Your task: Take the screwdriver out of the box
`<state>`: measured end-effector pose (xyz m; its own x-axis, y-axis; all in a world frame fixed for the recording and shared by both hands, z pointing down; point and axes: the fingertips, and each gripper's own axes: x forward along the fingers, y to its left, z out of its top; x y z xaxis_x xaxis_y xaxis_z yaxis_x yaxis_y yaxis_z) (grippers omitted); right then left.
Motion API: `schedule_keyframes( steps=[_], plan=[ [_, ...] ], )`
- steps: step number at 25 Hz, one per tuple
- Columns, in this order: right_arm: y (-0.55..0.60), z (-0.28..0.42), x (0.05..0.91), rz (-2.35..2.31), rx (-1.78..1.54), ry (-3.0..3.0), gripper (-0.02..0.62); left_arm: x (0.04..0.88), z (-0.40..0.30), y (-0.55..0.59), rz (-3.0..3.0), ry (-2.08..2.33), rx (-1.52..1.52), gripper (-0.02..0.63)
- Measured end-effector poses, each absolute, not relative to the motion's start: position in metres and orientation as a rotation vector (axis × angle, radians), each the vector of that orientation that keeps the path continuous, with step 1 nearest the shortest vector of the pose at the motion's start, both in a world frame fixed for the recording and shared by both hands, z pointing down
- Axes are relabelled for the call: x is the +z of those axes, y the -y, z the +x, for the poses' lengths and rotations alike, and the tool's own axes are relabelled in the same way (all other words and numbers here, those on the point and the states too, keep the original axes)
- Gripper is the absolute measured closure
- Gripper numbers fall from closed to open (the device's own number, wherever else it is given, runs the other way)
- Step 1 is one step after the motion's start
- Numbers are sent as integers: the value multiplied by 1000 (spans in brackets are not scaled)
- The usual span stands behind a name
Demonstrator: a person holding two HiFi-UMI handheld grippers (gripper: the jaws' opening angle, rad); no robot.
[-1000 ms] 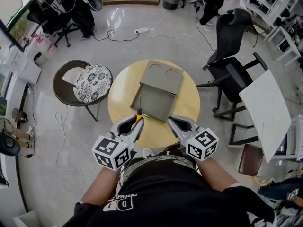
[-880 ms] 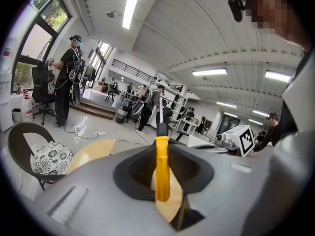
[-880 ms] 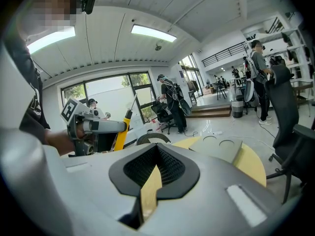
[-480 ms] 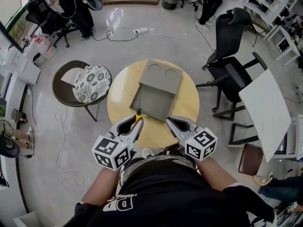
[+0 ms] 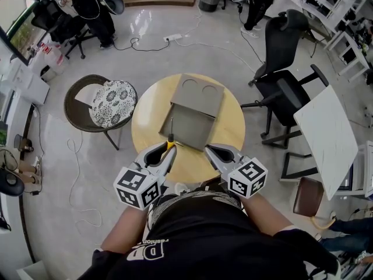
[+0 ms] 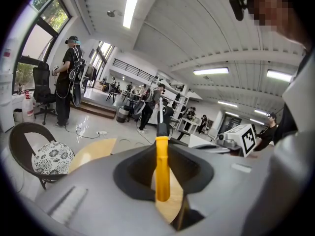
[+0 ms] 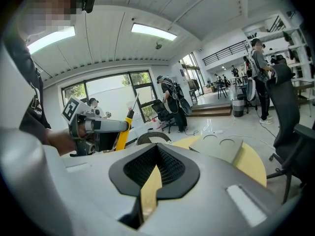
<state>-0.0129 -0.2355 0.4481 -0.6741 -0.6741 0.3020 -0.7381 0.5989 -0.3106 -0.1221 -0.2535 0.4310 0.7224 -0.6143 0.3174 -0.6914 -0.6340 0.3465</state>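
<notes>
My left gripper (image 5: 168, 150) is shut on the screwdriver (image 5: 171, 137) by its yellow handle (image 6: 162, 167), and the metal shaft points away over the left edge of the grey box (image 5: 195, 113). The open box lies on the round yellow table (image 5: 229, 134), its lid with two round hollows folded back. In the right gripper view the screwdriver (image 7: 122, 132) sticks up out of the left gripper (image 7: 93, 126), with the box (image 7: 221, 149) to the right. My right gripper (image 5: 208, 149) hovers over the table's near edge, its fingertips touching with nothing between them (image 7: 156, 150).
A round chair with a patterned cushion (image 5: 113, 101) stands left of the table. Black office chairs (image 5: 287, 69) and a white table (image 5: 328, 137) stand to the right. Cables (image 5: 152, 44) lie on the floor behind, and a person (image 5: 88, 4) stands at the far left.
</notes>
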Motion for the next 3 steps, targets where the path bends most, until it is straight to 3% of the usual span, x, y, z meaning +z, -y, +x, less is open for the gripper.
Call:
schedule_keyframes(
  steps=[3],
  plan=[
    [235,-12,449,1188,624,2670,595,433,-123,254,2478,1004,237,469]
  ],
)
